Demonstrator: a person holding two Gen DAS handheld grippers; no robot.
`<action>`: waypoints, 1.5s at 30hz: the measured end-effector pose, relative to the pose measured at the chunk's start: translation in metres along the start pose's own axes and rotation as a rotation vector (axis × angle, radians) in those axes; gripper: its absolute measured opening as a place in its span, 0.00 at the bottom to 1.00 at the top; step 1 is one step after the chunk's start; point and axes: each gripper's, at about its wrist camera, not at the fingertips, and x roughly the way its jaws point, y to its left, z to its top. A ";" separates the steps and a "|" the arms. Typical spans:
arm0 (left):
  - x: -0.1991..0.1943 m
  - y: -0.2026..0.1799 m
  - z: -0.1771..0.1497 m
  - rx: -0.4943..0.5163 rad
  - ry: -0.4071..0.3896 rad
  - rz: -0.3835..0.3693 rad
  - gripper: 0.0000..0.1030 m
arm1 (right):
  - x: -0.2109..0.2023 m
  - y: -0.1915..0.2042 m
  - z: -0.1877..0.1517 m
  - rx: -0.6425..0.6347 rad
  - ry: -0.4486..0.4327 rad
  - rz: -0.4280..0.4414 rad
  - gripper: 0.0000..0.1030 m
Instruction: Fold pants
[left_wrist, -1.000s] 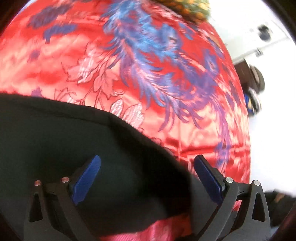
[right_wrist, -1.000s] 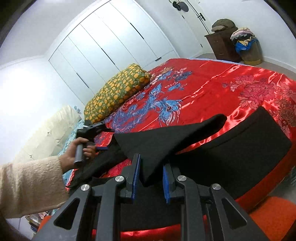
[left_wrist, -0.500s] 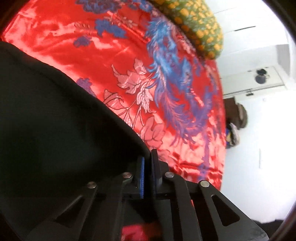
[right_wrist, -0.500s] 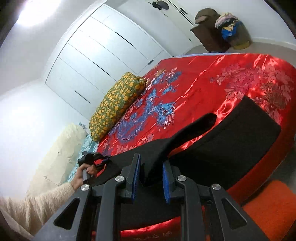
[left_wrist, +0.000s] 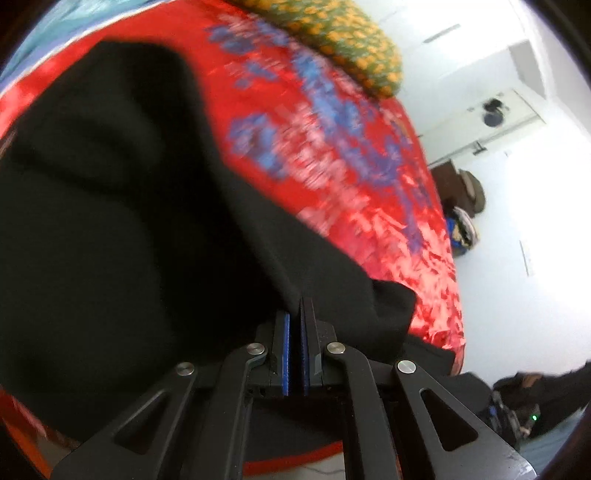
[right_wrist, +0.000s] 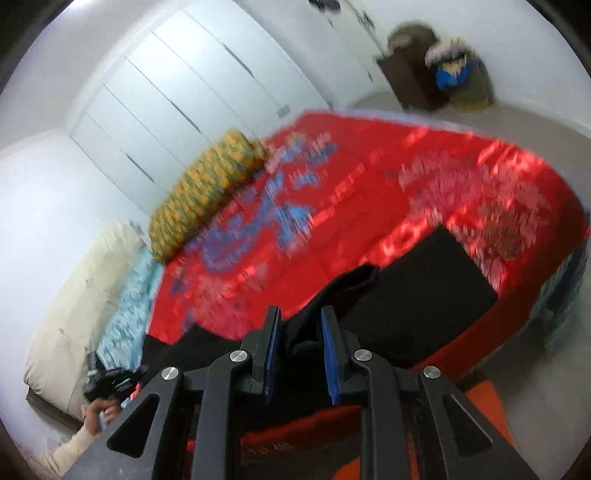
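One garment: black pants (left_wrist: 110, 229) lying on the red satin bedspread (right_wrist: 351, 192), partly lifted at two gripped spots.
Left gripper (left_wrist: 295, 332): fingers together, pinching a pants edge.
Right gripper (right_wrist: 301, 350): fingers clamped on a bunched fold of pants.
Pillow (right_wrist: 207, 192): pineapple-print, on the bedspread's far side, well apart from the pants.

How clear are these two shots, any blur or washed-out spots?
Left wrist view: bedspread pattern streaked with motion blur, right wall blown out white, left tongs sharp. Right wrist view: the bedspread and pillow smeared, the black pants featureless, right tongs crisp; both bowed by the fisheye.
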 end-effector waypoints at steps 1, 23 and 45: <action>0.000 0.003 0.000 -0.022 -0.002 -0.003 0.02 | 0.010 -0.003 0.004 0.000 0.029 0.004 0.21; 0.018 -0.041 -0.084 0.254 0.060 0.175 0.02 | 0.086 -0.074 0.009 -0.274 0.395 -0.388 0.12; 0.044 -0.063 -0.131 0.341 0.180 0.152 0.02 | 0.072 -0.093 0.033 -0.376 0.279 -0.580 0.04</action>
